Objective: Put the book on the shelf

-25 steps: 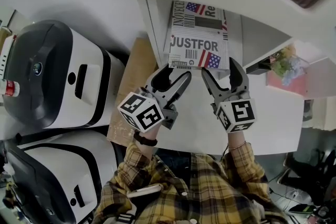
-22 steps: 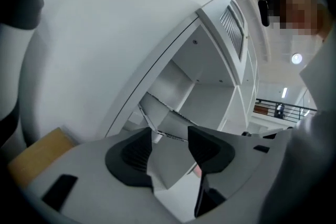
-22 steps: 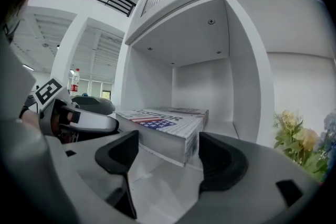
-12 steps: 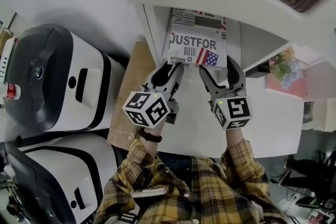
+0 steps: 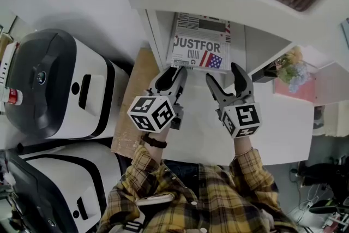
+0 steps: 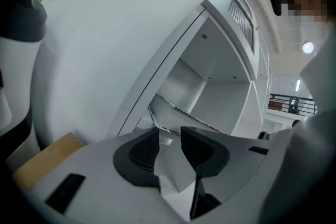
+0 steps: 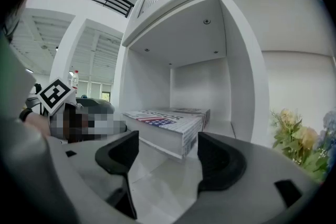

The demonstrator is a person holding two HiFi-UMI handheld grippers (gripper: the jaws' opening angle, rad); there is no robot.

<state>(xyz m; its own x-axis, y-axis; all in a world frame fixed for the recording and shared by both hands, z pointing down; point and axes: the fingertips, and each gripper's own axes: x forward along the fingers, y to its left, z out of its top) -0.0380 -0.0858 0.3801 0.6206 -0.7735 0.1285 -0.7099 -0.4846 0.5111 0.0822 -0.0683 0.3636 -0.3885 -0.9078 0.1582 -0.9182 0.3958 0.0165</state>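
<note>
The book (image 5: 199,49), white with "JUSTFOR" and flag print, lies flat inside the white shelf compartment (image 5: 156,30). Its near edge faces both grippers. My left gripper (image 5: 177,75) sits just short of the book's near left corner. Its jaws have just been closing to a narrow gap, and in the left gripper view (image 6: 169,136) nothing is between them. My right gripper (image 5: 222,73) stands open in front of the book's near right corner, not touching it. In the right gripper view the book (image 7: 168,122) lies beyond that gripper (image 7: 167,147), with the shelf floor bare to its right.
Two white and black machines (image 5: 54,84) stand at the left beside a wooden board (image 5: 139,90). Flowers (image 5: 292,65) and a pink box (image 5: 294,90) sit right of the shelf, on the white table (image 5: 283,128). The shelf's side wall (image 7: 236,60) rises right of the book.
The left gripper's jaws have narrowed from wide open to a small gap, and that gripper has turned slightly. The right gripper and the book keep their places.
</note>
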